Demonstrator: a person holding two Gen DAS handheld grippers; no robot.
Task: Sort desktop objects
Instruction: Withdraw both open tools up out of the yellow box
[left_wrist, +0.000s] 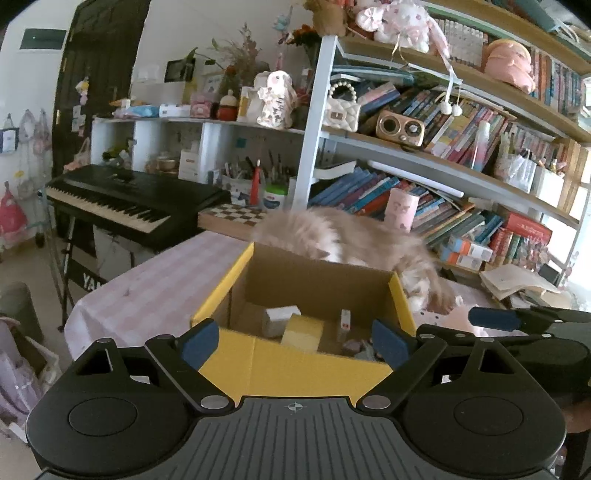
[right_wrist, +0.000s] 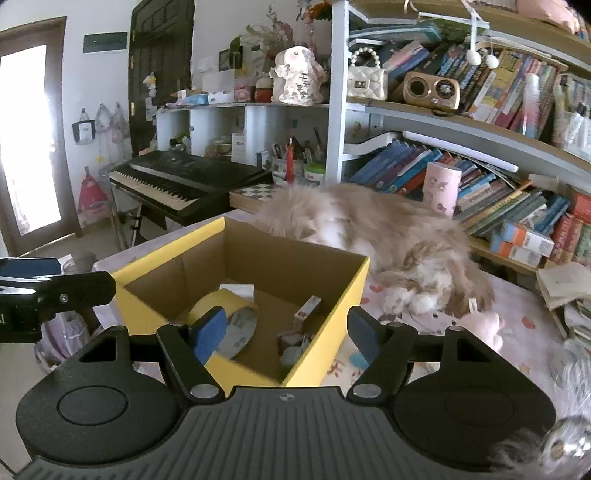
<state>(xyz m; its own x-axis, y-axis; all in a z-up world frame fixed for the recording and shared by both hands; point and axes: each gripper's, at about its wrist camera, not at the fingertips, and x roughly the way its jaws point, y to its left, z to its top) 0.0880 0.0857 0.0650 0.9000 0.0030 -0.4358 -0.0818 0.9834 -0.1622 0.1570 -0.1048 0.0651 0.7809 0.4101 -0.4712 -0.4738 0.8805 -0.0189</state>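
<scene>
Left tool (left_wrist: 295, 343) wide, holding nothing, over near rim of yellow cardboard box (left_wrist: 295, 365). Right tool (right_wrist: 286, 336) also wide and bare – above same box. Inside: yellow tape roll (right_wrist: 221, 306), small white box (left_wrist: 280, 317), slim carton (right_wrist: 308, 308) (upright, tilted). Box sits on pink-checked counter (left_wrist: 155, 284). Behind box – fluffy cat (right_wrist: 388, 236); bookshelf (right_wrist: 461, 122) beyond.

Partial white letters "YA" on the black keyboard stand (left_wrist: 86, 275), far left of the left gripper and below the piano keys; rest of the word cut off. Dark handwritten characters on the white figurine (right_wrist: 297, 79), high above and ahead of the right gripper, too small to read. Book spines and box labels on the shelves illegible.
</scene>
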